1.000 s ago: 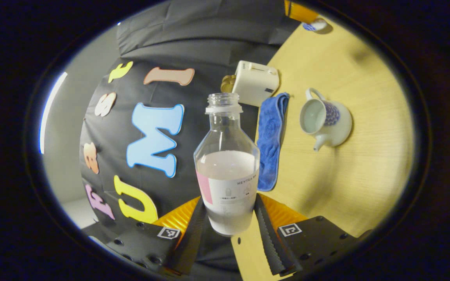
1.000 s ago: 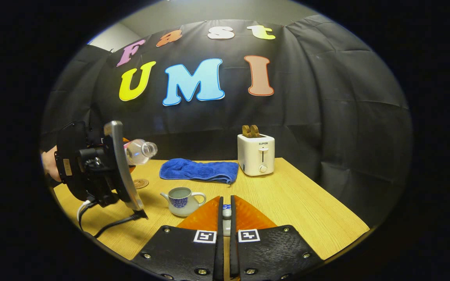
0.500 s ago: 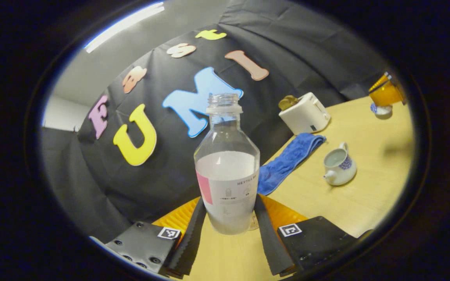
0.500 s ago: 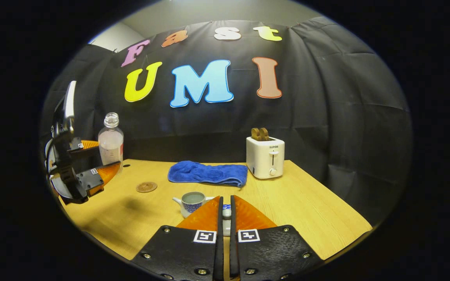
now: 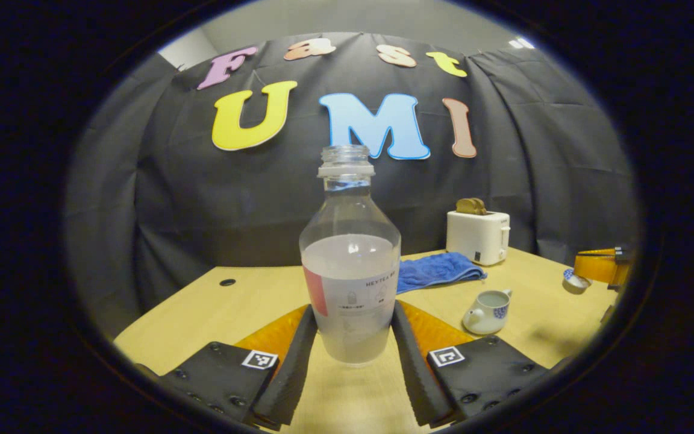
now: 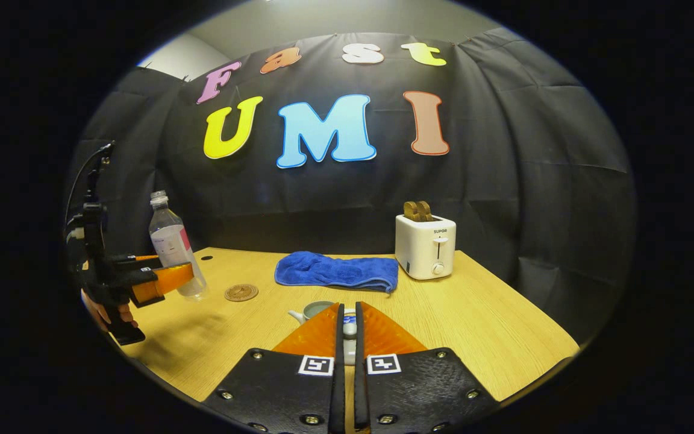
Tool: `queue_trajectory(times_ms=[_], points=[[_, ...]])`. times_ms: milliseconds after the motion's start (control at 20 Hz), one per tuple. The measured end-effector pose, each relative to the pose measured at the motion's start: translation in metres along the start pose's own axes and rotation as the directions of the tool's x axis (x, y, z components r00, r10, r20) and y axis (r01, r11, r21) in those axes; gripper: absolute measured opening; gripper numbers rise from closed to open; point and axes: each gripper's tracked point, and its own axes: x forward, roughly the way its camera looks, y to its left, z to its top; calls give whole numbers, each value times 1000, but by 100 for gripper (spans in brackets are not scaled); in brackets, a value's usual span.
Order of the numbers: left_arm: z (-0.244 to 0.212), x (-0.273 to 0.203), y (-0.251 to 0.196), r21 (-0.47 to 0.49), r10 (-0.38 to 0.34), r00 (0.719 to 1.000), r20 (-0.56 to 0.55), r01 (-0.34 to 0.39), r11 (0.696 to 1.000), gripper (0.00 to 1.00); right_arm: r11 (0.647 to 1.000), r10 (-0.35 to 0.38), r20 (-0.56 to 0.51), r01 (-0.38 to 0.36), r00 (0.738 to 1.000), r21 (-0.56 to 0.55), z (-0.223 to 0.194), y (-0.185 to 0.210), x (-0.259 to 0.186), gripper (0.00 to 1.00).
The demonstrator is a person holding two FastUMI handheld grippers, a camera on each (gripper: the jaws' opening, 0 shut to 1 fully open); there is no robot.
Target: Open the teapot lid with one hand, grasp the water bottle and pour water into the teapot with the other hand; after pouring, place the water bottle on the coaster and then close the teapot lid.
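the water bottle (image 5: 350,271) was held clamped in the left gripper (image 5: 352,355), the lid (image 6: 350,326) pinched in the right gripper (image 6: 347,337); lowering onto the coaster (image 6: 241,292) just right of the bottle was judged next.

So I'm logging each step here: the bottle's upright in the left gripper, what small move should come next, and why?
Probably carry the bottle sideways over the coaster and lower it there. The left gripper is shut on the bottle, held above the table just beside the coaster. The teapot stands open with water inside, and the right gripper pinches the lid, so closing comes later.
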Motion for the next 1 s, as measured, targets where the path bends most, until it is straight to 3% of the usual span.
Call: queue_trajectory(times_ms=[500, 1000], points=[[17, 99, 14, 50, -66, 998, 3, 66, 997, 84, 999, -39, -35, 38, 999, -10, -12, -9, 9, 6], [-36, 151, 32, -1, -60, 994, -89, 60, 998, 85, 998, -55, -78, 56, 995, 18, -32, -23, 21, 6]])
